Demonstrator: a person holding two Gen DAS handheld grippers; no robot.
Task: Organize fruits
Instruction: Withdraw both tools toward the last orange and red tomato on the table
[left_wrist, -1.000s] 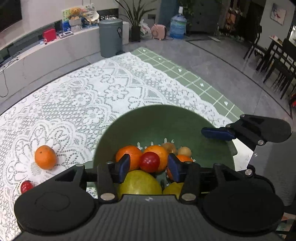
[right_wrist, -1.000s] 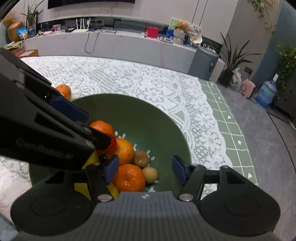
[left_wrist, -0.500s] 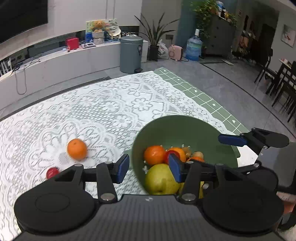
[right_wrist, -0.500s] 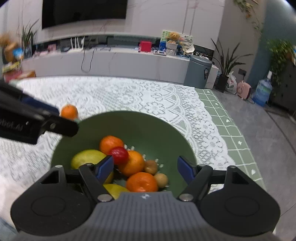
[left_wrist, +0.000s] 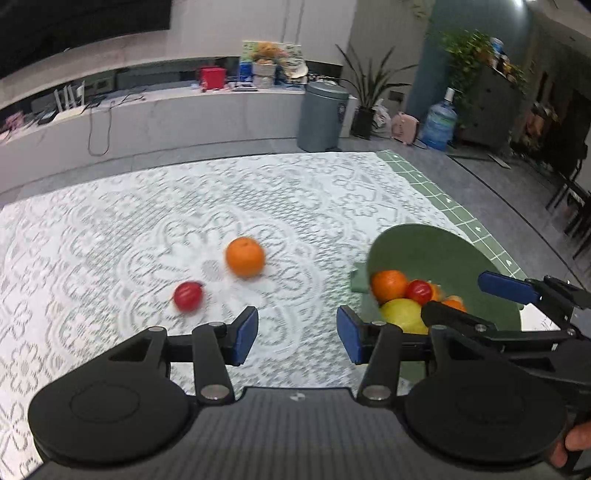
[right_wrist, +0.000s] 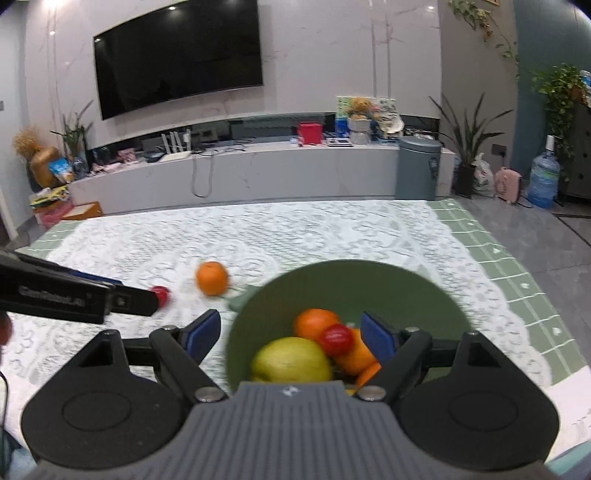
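Left wrist view, left to right: red fruit (left_wrist: 188, 296) and orange (left_wrist: 245, 257) on the lace-covered counter (left_wrist: 110, 236), left of centre, above and beyond the left gripper (left_wrist: 297, 334); jaws spread, nothing between them. Green bowl (left_wrist: 436, 247) at right, piled with fruit, beyond the right-hand jaw. Right wrist view: right gripper (right_wrist: 291, 332), jaws just been opening, spread wide astride the bowl's near rim, yellow-green fruit (right_wrist: 291, 360) low at centre between them, untouched.

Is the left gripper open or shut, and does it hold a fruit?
Open and empty: the left gripper shows only tablecloth between its pads.
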